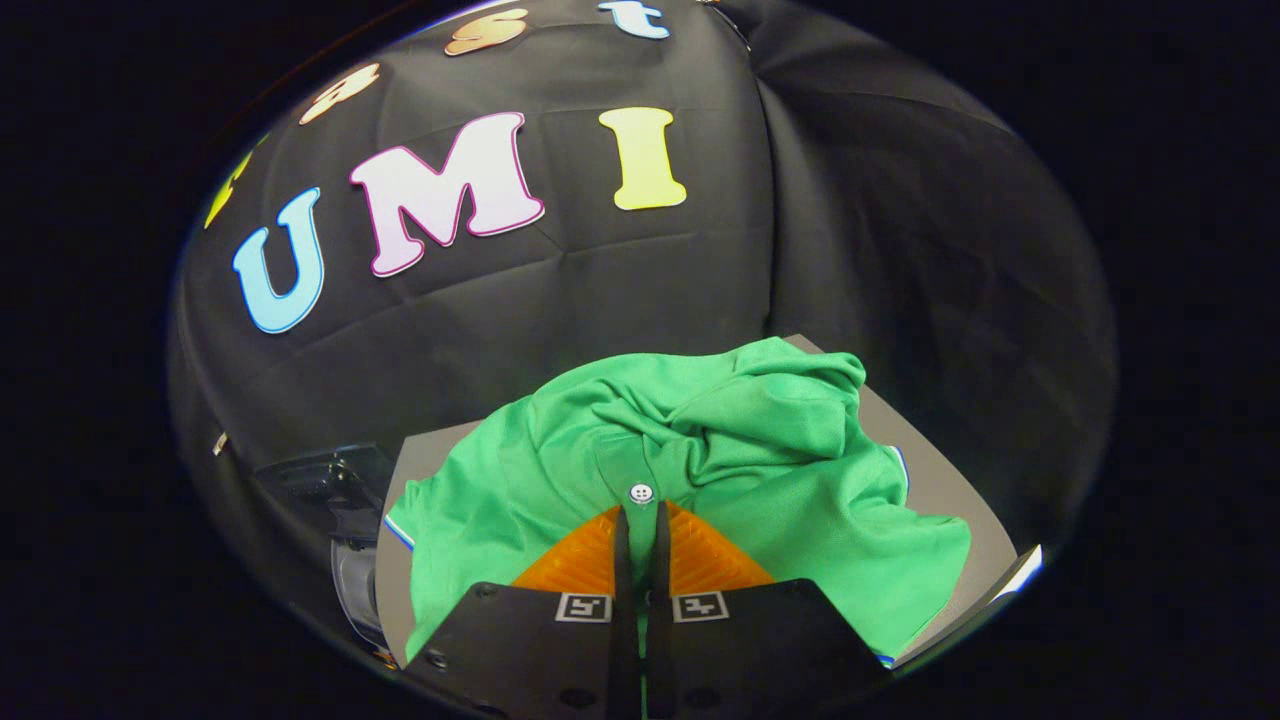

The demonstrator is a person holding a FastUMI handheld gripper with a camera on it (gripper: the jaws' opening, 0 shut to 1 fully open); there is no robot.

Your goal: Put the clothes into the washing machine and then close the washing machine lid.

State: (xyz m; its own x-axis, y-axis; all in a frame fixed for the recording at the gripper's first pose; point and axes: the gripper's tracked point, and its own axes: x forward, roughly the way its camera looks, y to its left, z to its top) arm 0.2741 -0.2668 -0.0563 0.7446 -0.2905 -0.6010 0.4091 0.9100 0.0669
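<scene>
Green polo shirt [720,460], crumpled on the grey desk [945,480] at centre frame. Hand-held gripper [641,520], lower centre, has its fingers nearly together, apparently pinching fabric just below the white button [641,492]. So thin a pinch may slip during lifting.

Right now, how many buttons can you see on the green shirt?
1: a white button on the shirt placket, just ahead of the closed gripper fingertips. Folds may hide others.

A bright green polo shirt [700,450] with a white button [641,492] lies crumpled on a grey surface [940,480], filling the lower centre of the frame. Its right side bunches higher in soft folds.
</scene>
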